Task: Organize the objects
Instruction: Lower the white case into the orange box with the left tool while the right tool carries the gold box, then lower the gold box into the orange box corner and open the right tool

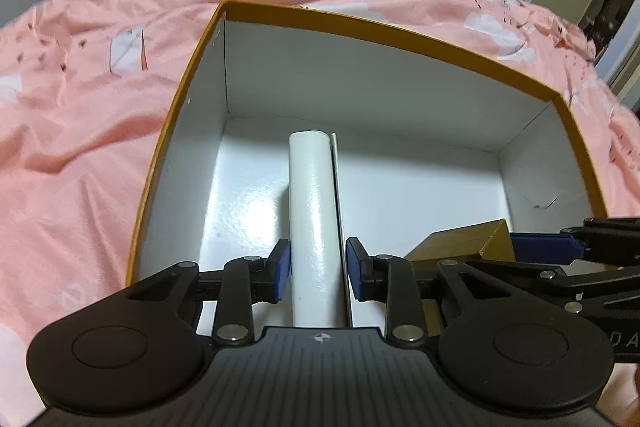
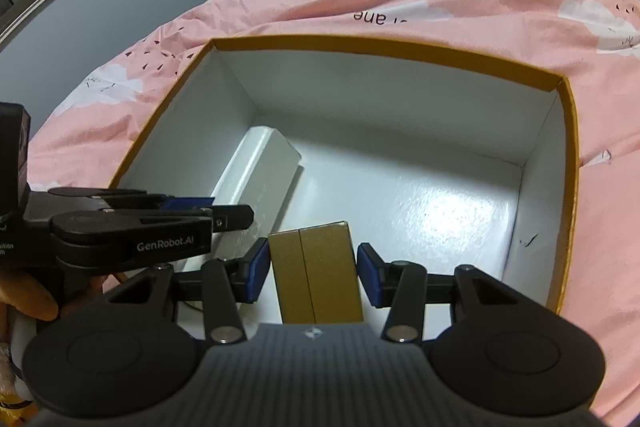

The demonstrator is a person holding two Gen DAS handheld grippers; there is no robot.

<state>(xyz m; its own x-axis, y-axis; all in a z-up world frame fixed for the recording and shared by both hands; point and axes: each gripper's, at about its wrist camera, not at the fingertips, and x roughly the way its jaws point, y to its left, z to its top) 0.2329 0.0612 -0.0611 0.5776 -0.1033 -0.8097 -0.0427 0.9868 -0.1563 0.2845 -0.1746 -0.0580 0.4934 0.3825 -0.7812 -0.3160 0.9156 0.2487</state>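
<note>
Lowering into the orange-rimmed box (image 1: 400, 41): left gripper (image 1: 318, 269) pinches white box (image 1: 312, 195), right gripper (image 2: 312, 273) brackets gold box (image 2: 316, 271), contact unclear; neither released yet.

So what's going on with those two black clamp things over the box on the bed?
A person is packing a big open box lying on a pink bedspread. The left gripper has a white box between its pads, the right gripper a gold box. Both are lowered inside the box, neither yet let go.
</note>
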